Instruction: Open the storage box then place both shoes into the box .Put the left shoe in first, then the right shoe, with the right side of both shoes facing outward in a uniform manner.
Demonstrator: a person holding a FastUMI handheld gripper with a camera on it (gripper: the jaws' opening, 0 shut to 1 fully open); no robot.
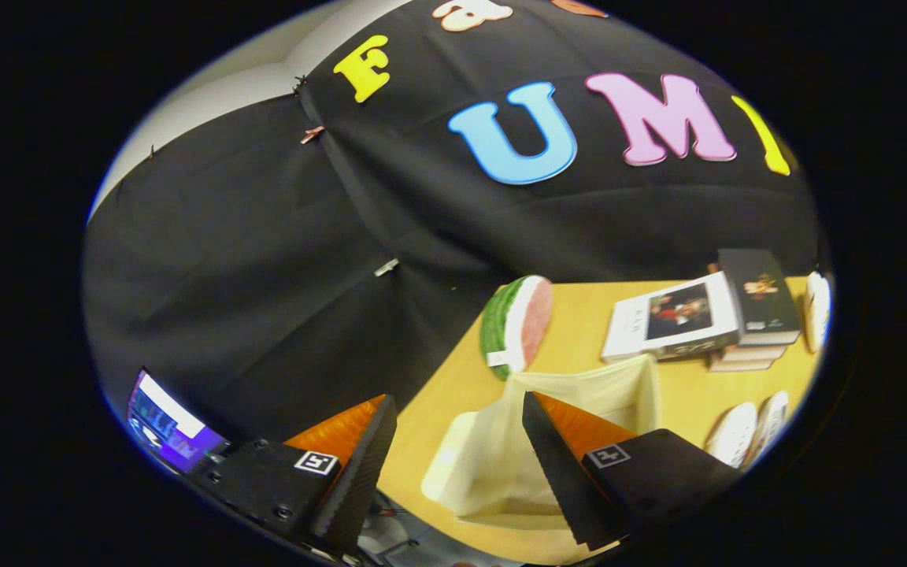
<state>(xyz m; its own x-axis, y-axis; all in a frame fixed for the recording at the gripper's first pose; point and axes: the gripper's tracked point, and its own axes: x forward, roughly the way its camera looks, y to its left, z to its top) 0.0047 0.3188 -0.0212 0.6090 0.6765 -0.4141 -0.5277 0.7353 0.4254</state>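
My tongs [453, 441] hang apart and empty, tilted; lower centre, I might knock the box [501, 457] aside instead of opening it.

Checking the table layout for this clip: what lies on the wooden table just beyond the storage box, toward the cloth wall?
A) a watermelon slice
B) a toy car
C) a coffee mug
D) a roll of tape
A: a watermelon slice stands beyond the cream storage box, which sits past the open tool.
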